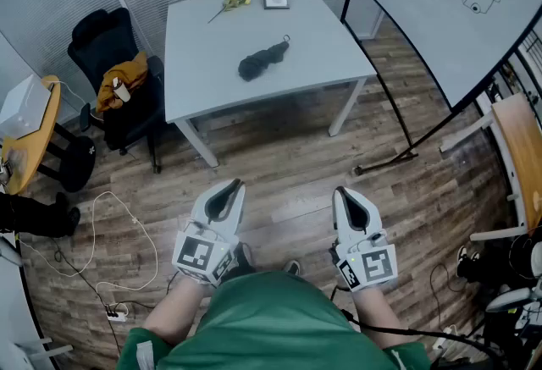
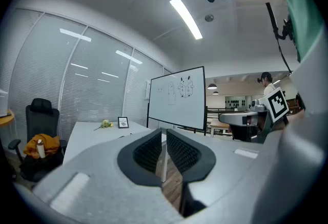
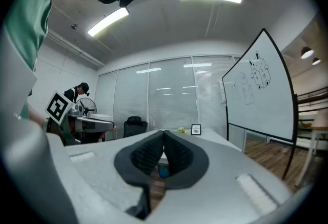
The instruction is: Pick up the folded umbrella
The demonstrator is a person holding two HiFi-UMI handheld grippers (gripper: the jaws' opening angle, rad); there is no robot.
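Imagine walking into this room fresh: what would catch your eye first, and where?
Probably the two grey grippers, the left gripper and the right gripper, held side by side, both shut, low in the head view. Beyond them the black folded umbrella lies near the middle of the white table, with a whiteboard bearing cartoon drawings standing to its right.

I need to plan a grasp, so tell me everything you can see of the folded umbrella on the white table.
The folded umbrella is black, its cloth loosely bunched rather than tightly wrapped, so it looks soft and lumpy. It lies flat on the white table, near the middle, slanting from a thicker end at lower left to a thin end at upper right; whether that thin end is tip or handle cannot be told. Only the tabletop touches it.
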